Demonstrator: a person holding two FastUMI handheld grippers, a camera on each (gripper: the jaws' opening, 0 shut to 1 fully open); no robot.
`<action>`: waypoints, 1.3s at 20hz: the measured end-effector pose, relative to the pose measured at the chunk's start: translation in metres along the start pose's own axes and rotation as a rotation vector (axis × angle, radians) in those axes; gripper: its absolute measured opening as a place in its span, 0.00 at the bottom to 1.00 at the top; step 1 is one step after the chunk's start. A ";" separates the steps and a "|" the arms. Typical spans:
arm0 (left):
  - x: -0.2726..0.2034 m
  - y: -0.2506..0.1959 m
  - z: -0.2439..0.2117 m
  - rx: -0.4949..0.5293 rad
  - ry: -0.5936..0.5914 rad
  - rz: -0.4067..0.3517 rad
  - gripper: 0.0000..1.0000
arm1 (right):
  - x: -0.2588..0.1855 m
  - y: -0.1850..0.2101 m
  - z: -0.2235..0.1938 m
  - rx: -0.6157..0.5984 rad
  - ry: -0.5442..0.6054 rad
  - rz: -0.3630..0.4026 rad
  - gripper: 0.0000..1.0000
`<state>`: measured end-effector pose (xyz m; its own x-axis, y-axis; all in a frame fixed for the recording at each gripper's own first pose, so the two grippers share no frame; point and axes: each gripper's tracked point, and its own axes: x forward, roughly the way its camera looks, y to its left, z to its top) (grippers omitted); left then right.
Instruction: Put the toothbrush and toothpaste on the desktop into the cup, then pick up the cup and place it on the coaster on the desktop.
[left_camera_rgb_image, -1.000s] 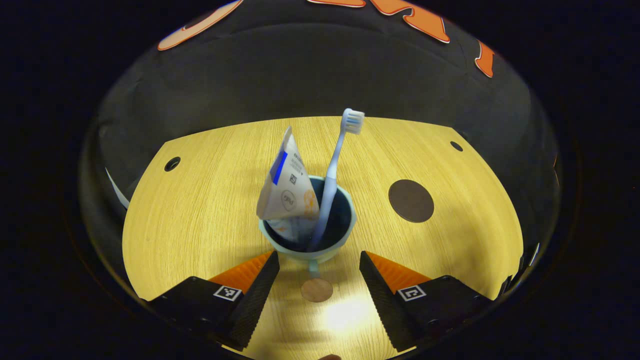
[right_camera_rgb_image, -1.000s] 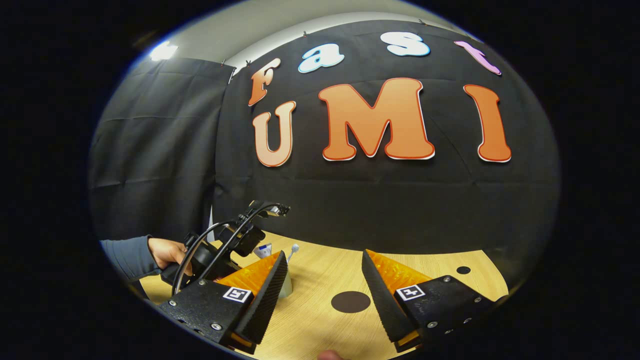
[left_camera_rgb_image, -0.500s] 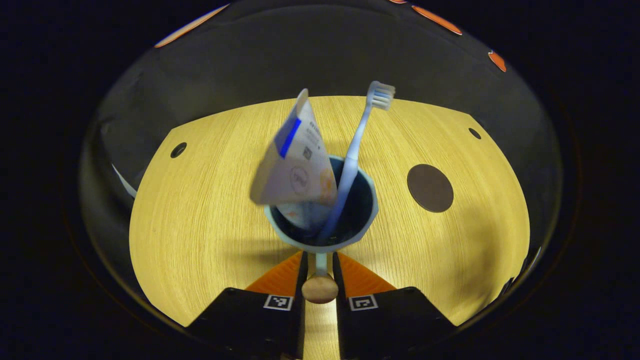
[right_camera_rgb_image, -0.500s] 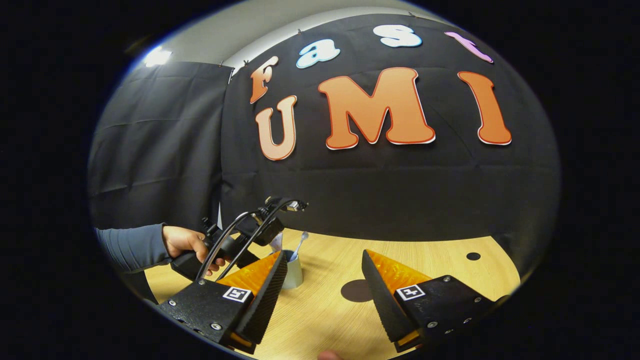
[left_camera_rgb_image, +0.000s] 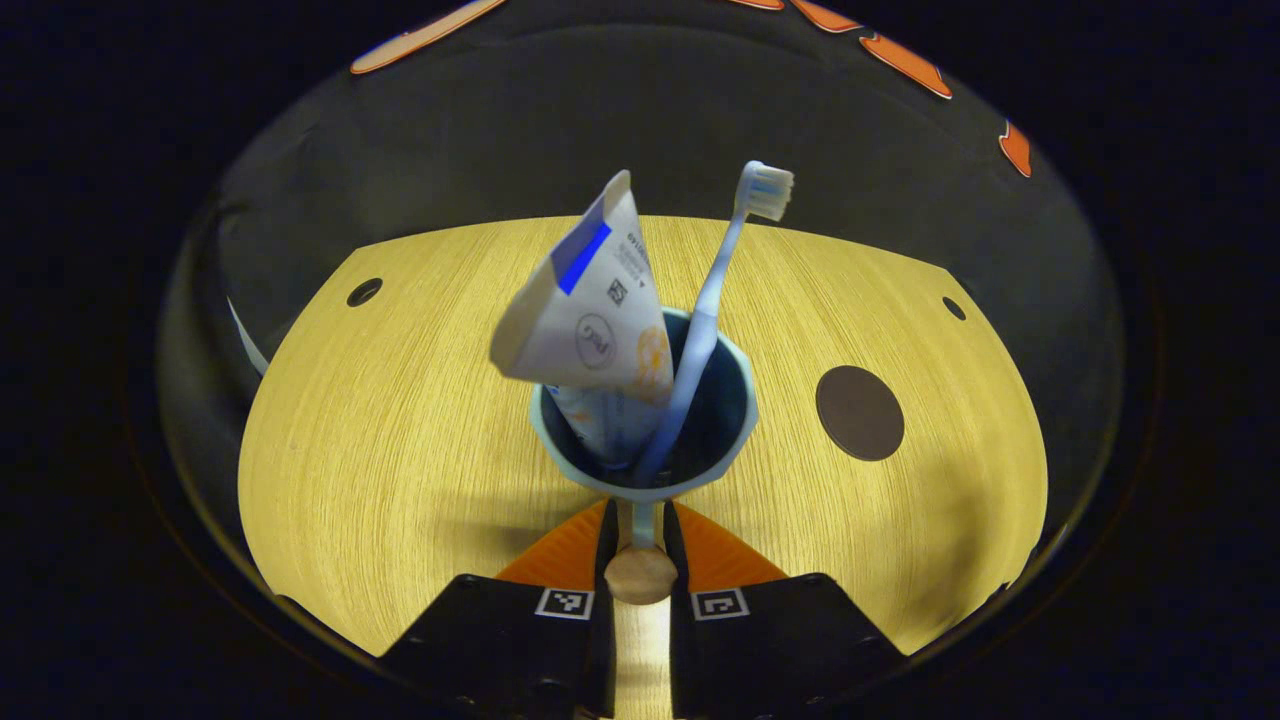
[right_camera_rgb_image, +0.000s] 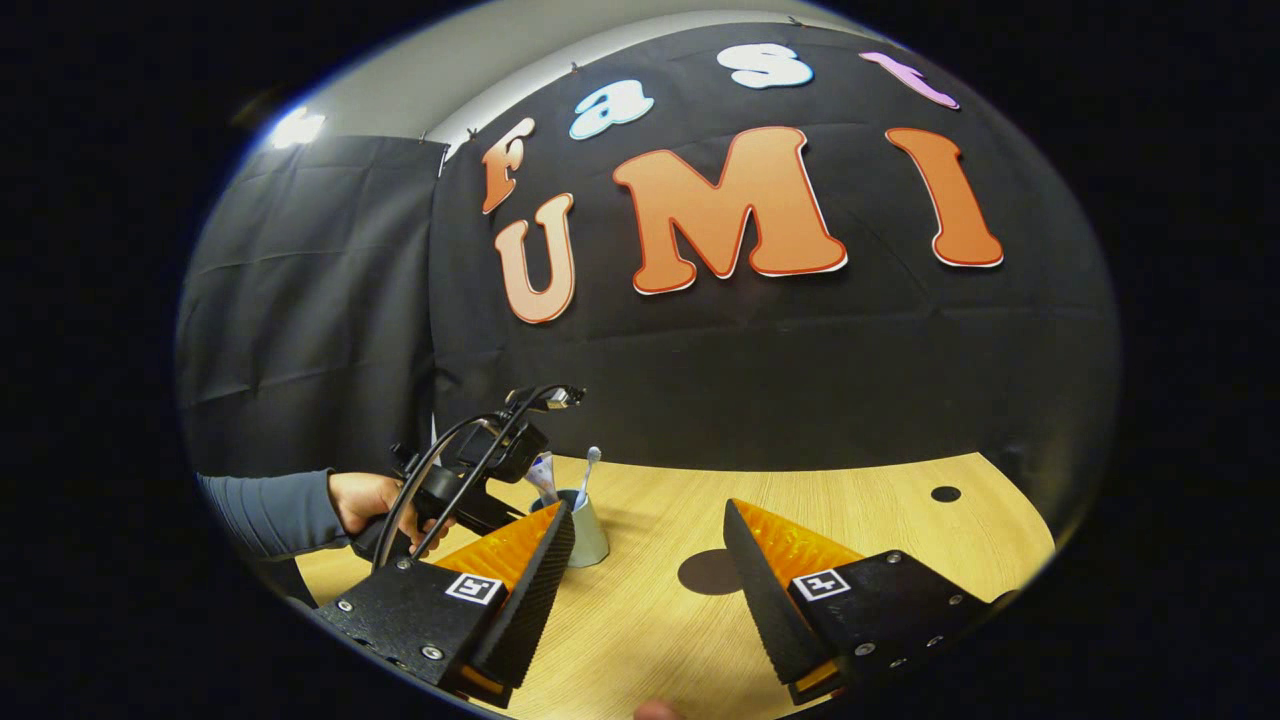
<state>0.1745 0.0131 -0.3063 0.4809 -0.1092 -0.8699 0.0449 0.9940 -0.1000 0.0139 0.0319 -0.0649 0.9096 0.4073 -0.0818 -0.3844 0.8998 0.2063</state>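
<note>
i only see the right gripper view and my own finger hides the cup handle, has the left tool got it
observer: Yes. In the left gripper view the left tool is shut on the handle of the cup, one finger on each side.
operator: how do the things sit in it
observer: The toothpaste stands crimped end up, and the toothbrush stands bristles up.
operator: coaster free
observer: The coaster lies bare, apart from the cup, to its right in that view.

bare desktop (left_camera_rgb_image: 400, 420) between cup (left_camera_rgb_image: 735, 440) and coaster (left_camera_rgb_image: 860, 412) — toothbrush (left_camera_rgb_image: 715, 300) sticking up
</note>
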 end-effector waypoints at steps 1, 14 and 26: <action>0.000 0.000 0.001 0.001 0.001 -0.002 0.21 | -0.001 -0.003 0.002 0.015 -0.007 -0.006 0.90; 0.005 -0.002 0.012 0.130 -0.089 -0.066 0.21 | -0.035 -0.051 0.007 -0.004 -0.035 -0.128 0.90; -0.001 0.005 0.017 0.257 -0.045 -0.142 0.20 | -0.085 -0.108 0.008 0.004 -0.038 -0.267 0.90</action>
<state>0.1893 0.0180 -0.2974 0.4922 -0.2530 -0.8329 0.3325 0.9389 -0.0888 -0.0206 -0.1009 -0.0727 0.9839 0.1493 -0.0978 -0.1293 0.9739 0.1866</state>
